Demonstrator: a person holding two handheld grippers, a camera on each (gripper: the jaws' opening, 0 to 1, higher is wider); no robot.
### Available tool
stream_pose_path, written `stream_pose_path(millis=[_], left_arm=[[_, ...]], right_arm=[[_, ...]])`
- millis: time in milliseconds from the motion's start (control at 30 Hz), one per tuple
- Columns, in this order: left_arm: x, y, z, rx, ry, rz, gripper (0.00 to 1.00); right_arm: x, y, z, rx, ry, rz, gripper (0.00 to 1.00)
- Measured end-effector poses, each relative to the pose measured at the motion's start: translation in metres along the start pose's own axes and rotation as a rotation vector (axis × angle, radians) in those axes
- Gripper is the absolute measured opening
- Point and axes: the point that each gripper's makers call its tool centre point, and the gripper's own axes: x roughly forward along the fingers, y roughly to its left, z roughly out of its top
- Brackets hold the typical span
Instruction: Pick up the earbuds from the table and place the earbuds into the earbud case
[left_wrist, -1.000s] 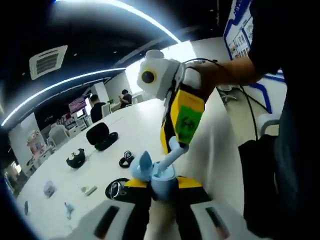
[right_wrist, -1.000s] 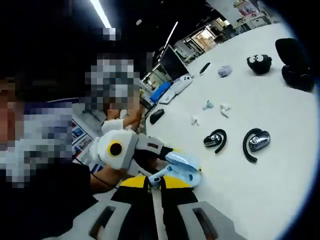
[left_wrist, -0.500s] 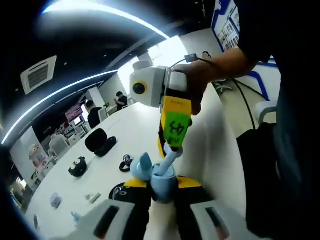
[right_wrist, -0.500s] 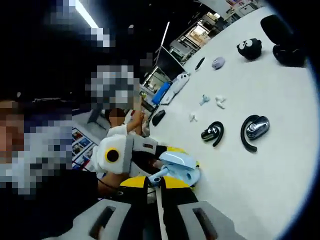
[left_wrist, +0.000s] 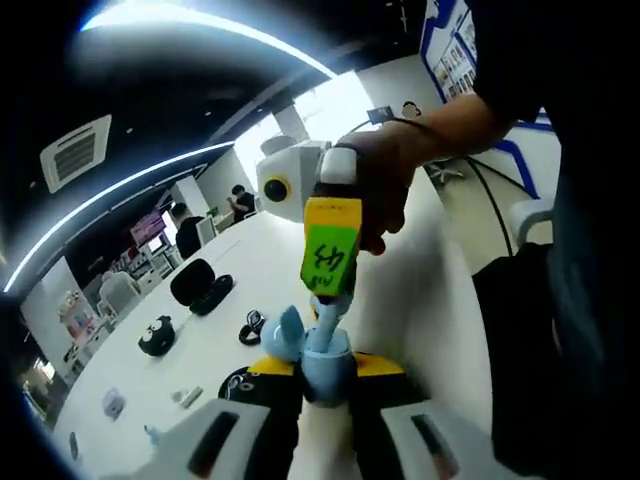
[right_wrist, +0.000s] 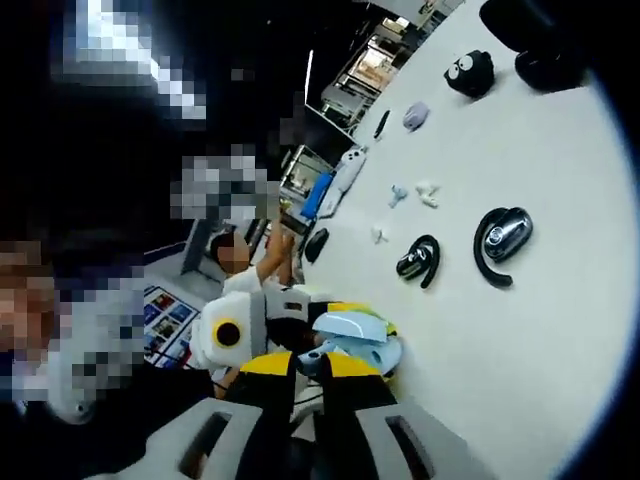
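Observation:
My left gripper (left_wrist: 322, 374) is shut on a light blue earbud case (left_wrist: 324, 362), whose lid (left_wrist: 287, 335) stands open to the left. From above, my right gripper (left_wrist: 326, 310), with a green label, comes down onto the case. It is shut on a light blue earbud (left_wrist: 322, 330) whose lower end sits in the case's opening. In the right gripper view, my right gripper (right_wrist: 310, 362) pinches the same earbud (right_wrist: 313, 354) against the open case (right_wrist: 356, 336). Two black ear-hook earbuds (right_wrist: 418, 260) (right_wrist: 502, 240) lie on the white table (right_wrist: 520, 340).
Small white and blue earbuds (right_wrist: 427, 191) lie further out on the table. A black plush with eyes (right_wrist: 470, 72), an open black case (right_wrist: 530, 40) and a purple item (right_wrist: 413, 115) sit at the far side. A person's hand (left_wrist: 385, 180) holds the right gripper.
The right gripper has swung more upright over the case and the blue earbud has sunk a little lower into it. Both cameras have shifted; the left gripper still holds the case.

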Motion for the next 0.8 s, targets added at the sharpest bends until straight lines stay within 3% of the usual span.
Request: stream_pose_path(millis=[200,300,433,533,800], left_arm=[[-0.001,0.001,-0.001,-0.051,-0.021,0.011,0.19],[-0.002,0.001,-0.002,-0.088,-0.031,0.021,0.19],[-0.003,0.003,-0.003,-0.147,-0.040,0.038,0.19],[-0.003,0.003,-0.005,-0.201,-0.048,0.054,0.19],[-0.004,0.004,-0.007,-0.282,-0.066,0.067,0.19]], right_arm=[[0.002,-0.001,0.004,0.032,-0.040,-0.035,0.10],[0.004,-0.002,0.009,0.092,-0.081,-0.057,0.10],[0.008,-0.003,0.011,0.092,-0.092,-0.094,0.10],[0.011,-0.004,0.014,0.070,-0.093,-0.134,0.10],[0.017,-0.004,0.018,-0.114,-0.075,-0.255,0.11]])
